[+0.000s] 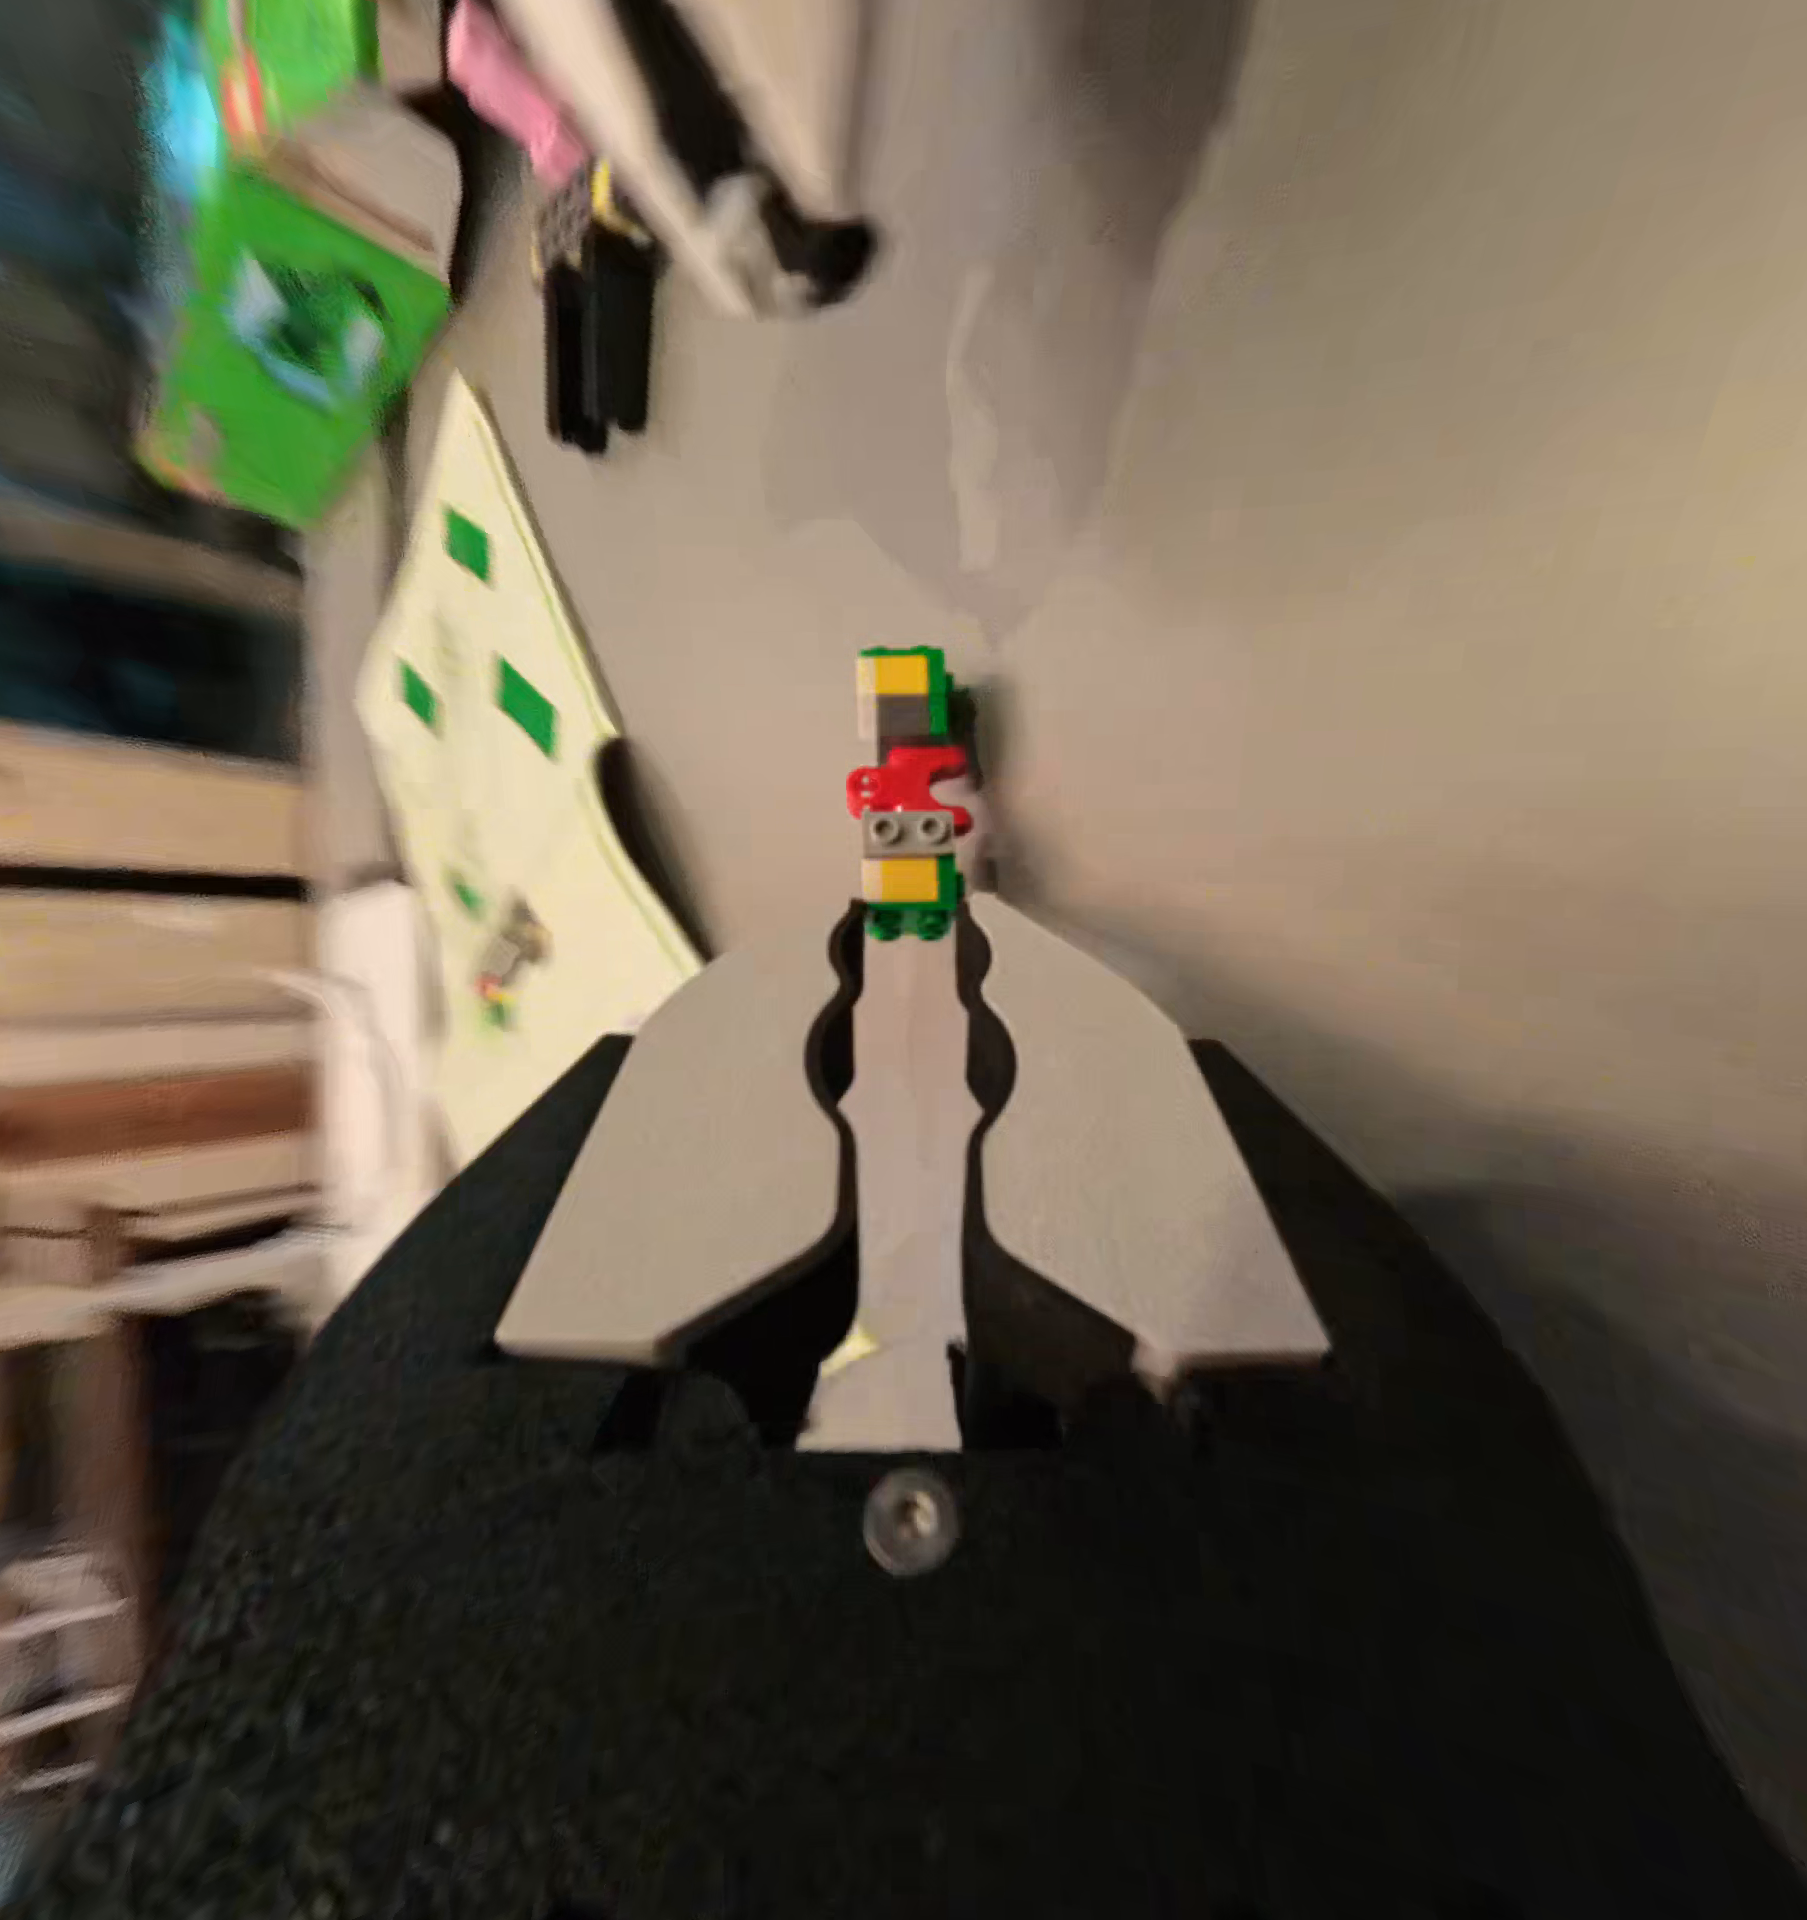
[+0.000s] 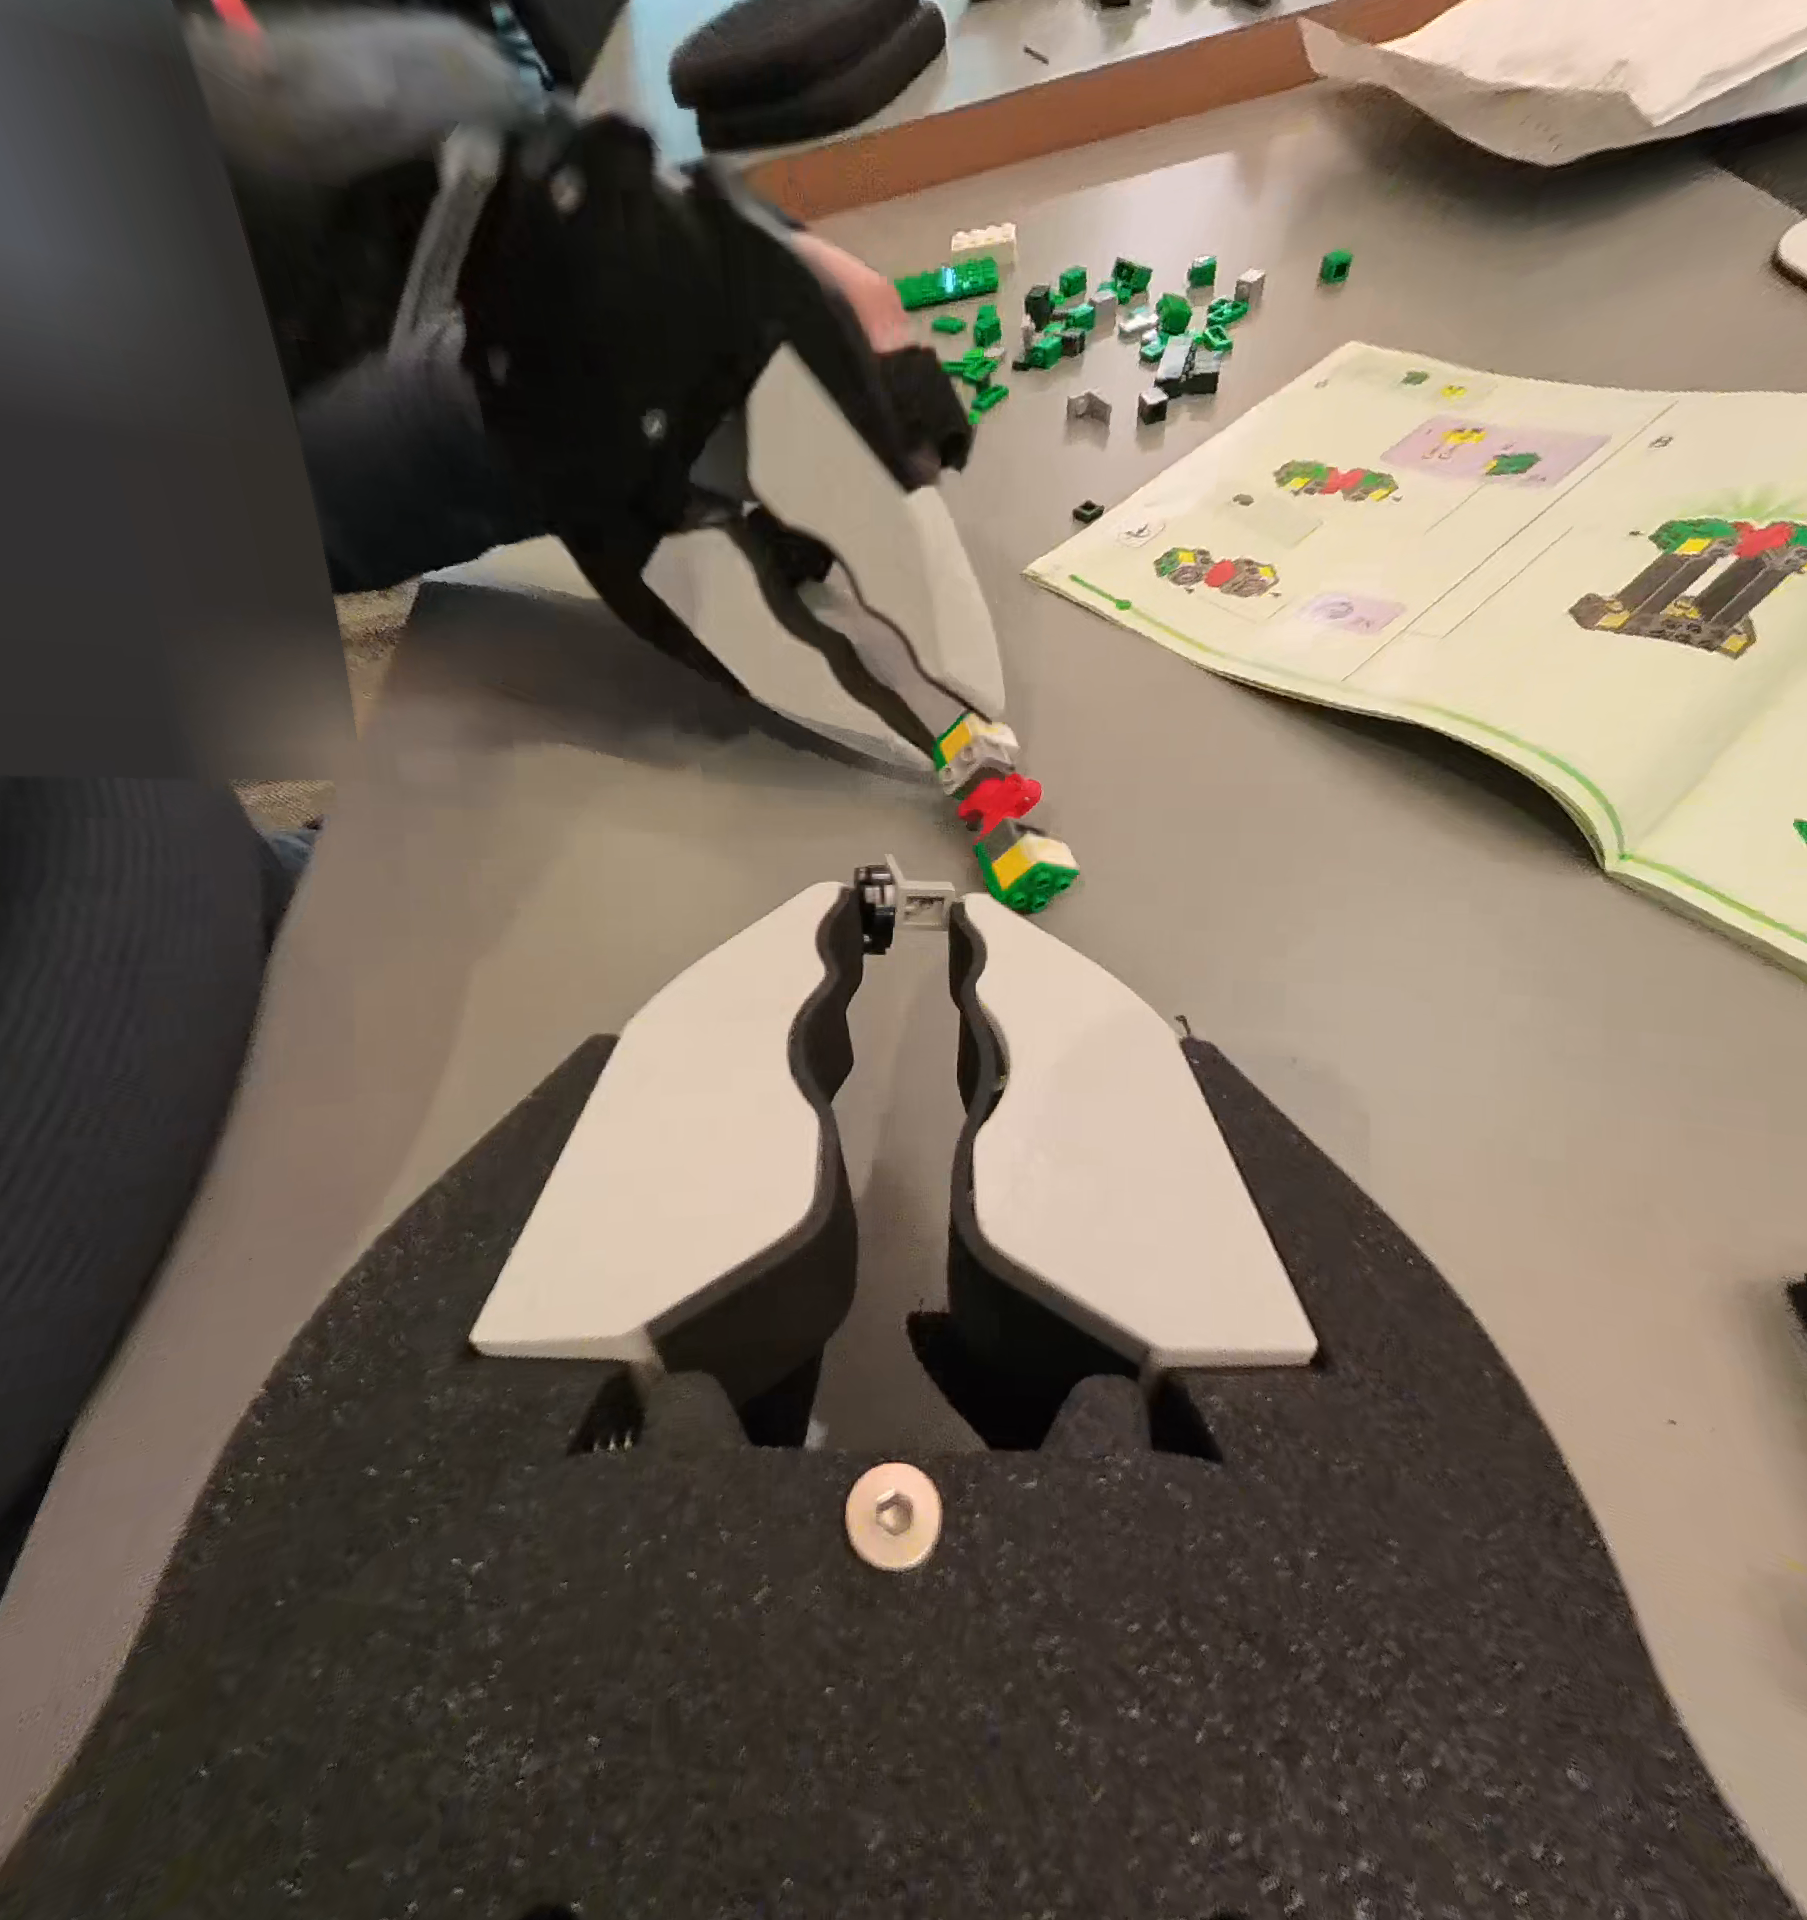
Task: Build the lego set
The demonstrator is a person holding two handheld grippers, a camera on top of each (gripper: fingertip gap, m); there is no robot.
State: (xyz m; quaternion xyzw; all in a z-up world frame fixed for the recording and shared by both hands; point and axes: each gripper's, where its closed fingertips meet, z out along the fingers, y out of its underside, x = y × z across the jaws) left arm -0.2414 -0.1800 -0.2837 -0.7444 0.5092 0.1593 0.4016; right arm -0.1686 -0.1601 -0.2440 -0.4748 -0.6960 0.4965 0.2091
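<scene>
Two small builds were in play. The longer one, a strip (image 1: 909, 795) of green, yellow and grey bricks with a red clip at its middle, was pinched at one green end by my left gripper (image 1: 911, 923), whose fingertips (image 1: 845, 935) were closed on it. From the right wrist view I saw that same strip (image 2: 1003, 810) angled down, its far end at or just above the grey table (image 2: 1346, 1039); I could not tell if it touched. My right gripper (image 2: 904, 906) was clamped on a small grey piece (image 2: 920, 902) with a black part on its left side, held just beside the strip's free green end but apart from it.

Beyond the strip, a scatter of loose bricks (image 2: 1096, 312), mostly green with some grey, black and one white, lay on the table. To the right of them an open booklet (image 2: 1501, 561) lay flat, showing build pictures. A white paper bag (image 2: 1564, 62) sat at the far edge. In the blurred left wrist view the booklet (image 1: 504, 769) and a green box (image 1: 286, 343) showed at the left.
</scene>
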